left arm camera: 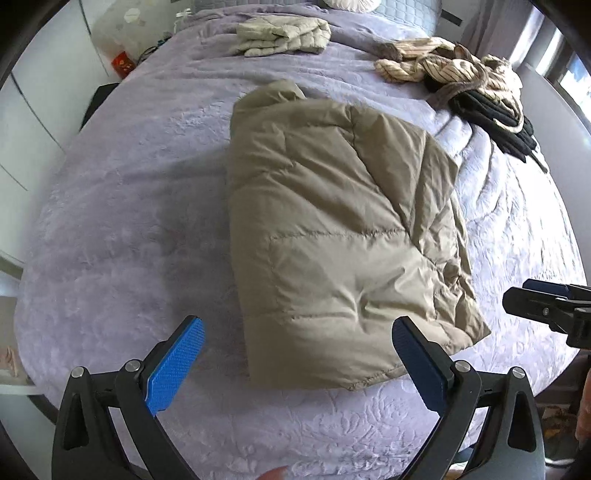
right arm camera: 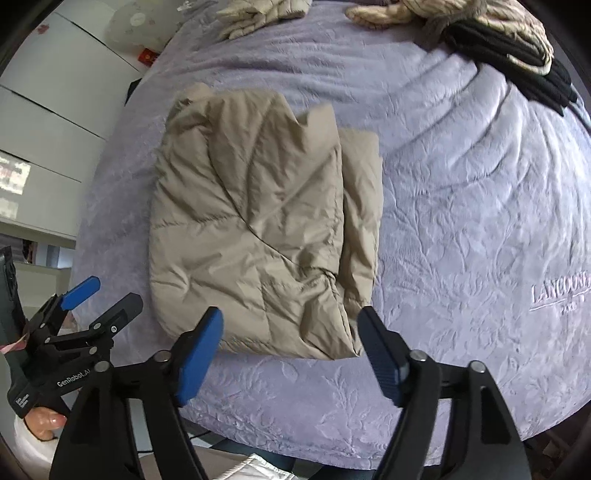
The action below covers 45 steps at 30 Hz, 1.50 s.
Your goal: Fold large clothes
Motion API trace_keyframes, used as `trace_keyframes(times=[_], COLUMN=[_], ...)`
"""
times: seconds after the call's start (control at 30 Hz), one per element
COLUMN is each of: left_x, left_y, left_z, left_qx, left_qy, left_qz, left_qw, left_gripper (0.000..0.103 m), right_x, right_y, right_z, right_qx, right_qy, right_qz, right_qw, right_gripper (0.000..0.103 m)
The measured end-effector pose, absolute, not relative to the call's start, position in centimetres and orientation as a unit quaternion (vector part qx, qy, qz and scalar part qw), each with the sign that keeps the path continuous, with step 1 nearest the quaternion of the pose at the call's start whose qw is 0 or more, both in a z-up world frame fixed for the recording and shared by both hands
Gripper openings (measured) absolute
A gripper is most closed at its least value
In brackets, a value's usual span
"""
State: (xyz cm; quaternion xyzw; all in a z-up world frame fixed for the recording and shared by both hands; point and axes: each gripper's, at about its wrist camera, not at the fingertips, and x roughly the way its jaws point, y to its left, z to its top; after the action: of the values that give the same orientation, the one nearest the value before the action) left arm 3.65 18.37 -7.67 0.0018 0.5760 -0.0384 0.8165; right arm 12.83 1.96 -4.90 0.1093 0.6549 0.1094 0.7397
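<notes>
left wrist view: one folded beige jacket [left arm camera: 332, 229], left gripper [left arm camera: 299, 363] and right gripper [right arm camera: 291, 354] both spread, empty

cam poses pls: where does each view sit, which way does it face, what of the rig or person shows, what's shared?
Left wrist: on the left gripper, looking steeply down its open blue fingers at the folded tan jacket on the purple bedspread; the right gripper pokes in at right.
Right wrist: on the right gripper, open, aimed down at the same jacket; the left gripper and a fingertip show lower left.
Shared: jacket, bedspread, the striped and black clothes pile, a second folded tan garment.
</notes>
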Motion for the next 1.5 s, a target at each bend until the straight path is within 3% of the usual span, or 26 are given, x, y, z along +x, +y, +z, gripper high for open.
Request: trace_keyframes(times=[0.33, 0.37, 0.43, 0.83, 1.5], left_x=[3.2, 3.1, 3.0, 1.7, 0.3], left_y=[18.7, 18.8, 19.0, 20.2, 20.0], left_z=[-3.5, -3.3, -2.5, 1.7, 3.3], left_qx=[0.026, 0.021, 0.004, -0.024, -0.009], left_qy=[0.541, 0.541, 0.539, 0.499, 0.479], left_qz=[0.003, 0.0, -0.006, 0.021, 0.023], left_qw=[0.841, 0.841, 0.842, 0.866, 0.878], left_gripper=[0.102, 0.102, 0.102, 0.102, 0.102], right_x=[13.5, 13.5, 13.4, 12.4, 11.6], right_y=[3.7, 3.7, 3.7, 4.3, 4.5], right_z=[-1.9, -1.8, -1.1, 2.8, 3.1], right_qx=[0.081, 0.085, 0.091, 0.067, 0.062], right_qy=[0.597, 0.593, 0.581, 0.524, 0.51], right_qz=[0.084, 0.083, 0.072, 0.026, -0.004], right_qw=[0.794, 0.796, 0.806, 0.849, 0.858], right_gripper=[0.088, 0.097, 0.103, 0.103, 0.103])
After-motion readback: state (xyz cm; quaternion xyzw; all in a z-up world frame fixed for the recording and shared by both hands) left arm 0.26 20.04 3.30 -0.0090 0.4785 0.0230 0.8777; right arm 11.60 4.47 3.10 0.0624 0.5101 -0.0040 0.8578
